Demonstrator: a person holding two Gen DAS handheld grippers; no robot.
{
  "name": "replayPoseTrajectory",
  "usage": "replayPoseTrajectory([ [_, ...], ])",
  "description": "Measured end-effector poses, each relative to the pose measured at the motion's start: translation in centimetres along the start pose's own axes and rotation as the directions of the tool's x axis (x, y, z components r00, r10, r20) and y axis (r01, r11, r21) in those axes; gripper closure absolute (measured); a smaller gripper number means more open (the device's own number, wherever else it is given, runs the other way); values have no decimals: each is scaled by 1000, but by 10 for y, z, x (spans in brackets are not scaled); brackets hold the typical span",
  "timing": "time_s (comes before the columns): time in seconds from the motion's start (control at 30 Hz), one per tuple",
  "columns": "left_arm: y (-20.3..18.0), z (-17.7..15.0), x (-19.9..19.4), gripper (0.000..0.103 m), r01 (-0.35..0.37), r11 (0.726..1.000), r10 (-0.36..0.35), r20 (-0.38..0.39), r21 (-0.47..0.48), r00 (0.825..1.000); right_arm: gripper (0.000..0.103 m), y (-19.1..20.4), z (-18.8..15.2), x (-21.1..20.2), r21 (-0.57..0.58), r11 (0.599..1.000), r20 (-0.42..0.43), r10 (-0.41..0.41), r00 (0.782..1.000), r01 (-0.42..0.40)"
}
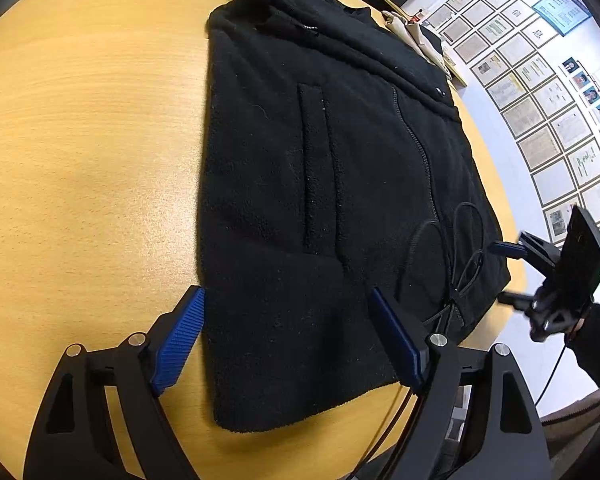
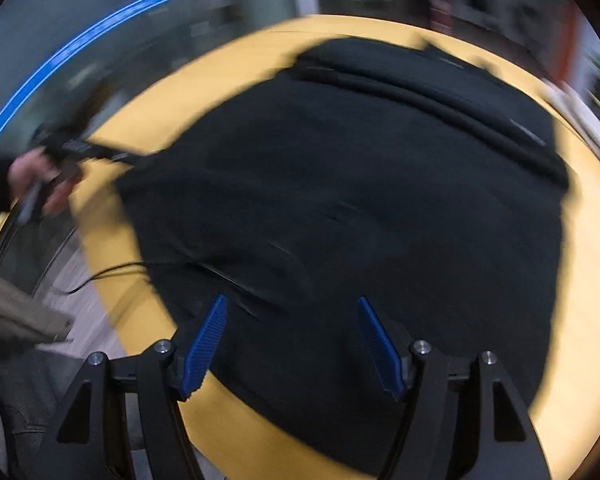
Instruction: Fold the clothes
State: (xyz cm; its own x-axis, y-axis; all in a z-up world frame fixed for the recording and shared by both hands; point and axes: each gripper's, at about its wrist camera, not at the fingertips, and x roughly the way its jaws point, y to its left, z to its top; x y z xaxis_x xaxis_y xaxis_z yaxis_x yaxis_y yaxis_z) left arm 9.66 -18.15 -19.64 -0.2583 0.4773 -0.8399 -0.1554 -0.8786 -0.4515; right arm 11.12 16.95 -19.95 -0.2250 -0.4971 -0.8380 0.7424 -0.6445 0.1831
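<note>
Black fleece jacket [image 1: 324, 184] lies folded flat on the round wooden table [image 1: 80, 140], zipper and drawcord facing up. Left tool [image 1: 286, 300] open, jaws wide apart over jacket's near edge, w/ nothing gripped. Right tool [image 2: 292, 308] also open above the fabric; that view is motion-blurred.

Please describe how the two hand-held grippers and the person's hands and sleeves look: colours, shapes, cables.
Each gripper, left gripper and right gripper, has black angular linkage arms with silver pivot bolts and two blue ribbed pads. A thin black cable hangs from the right one, which carries a black box-shaped unit. The person's left hand is bare, with a dark sleeve.
</note>
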Motion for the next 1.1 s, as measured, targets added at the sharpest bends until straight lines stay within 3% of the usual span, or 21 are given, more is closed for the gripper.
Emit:
replayPoseTrajectory([
  [0.1,0,1,1,20,-1,1000,1,6,-7,1000,34,9,19,27,-89,995,-4,50,999,-50],
  [0.17,0,1,2,20,-3,1000,3,10,-11,1000,46,1,23,41,-82,994,-38,65,997,-68],
  [0.23,1,0,1,19,-4,1000,4,13,-11,1000,65,-9,25,50,-71,994,-67,78,995,-82],
  [0.27,1,0,1,19,-3,1000,3,14,-10,1000,67,-10,26,53,-69,994,-77,79,994,-84],
  [0.4,6,-2,-2,19,1,1000,0,30,-23,1000,86,-17,17,40,-46,995,-81,88,993,-92],
  [0.53,8,-3,-2,19,-5,999,6,31,-32,1000,94,-18,7,28,-12,987,-126,154,980,-157],
  [0.67,9,-1,-3,19,-11,999,12,30,-39,999,97,-7,-17,23,-9,970,-237,233,943,-242],
  [0.87,7,-2,-1,19,-22,999,22,31,-30,999,99,17,-60,7,24,924,-370,363,855,-381],
  [0.93,7,-2,-1,19,-21,999,22,35,-36,999,98,15,-70,-5,35,933,-358,346,867,-358],
  [1.0,7,-2,0,18,-21,999,23,37,-39,999,96,-3,-69,-25,108,943,-256,331,908,-314],
  [1.1,6,-2,1,17,-13,999,14,35,-49,999,67,-38,-66,-58,220,947,-99,262,960,-235],
])
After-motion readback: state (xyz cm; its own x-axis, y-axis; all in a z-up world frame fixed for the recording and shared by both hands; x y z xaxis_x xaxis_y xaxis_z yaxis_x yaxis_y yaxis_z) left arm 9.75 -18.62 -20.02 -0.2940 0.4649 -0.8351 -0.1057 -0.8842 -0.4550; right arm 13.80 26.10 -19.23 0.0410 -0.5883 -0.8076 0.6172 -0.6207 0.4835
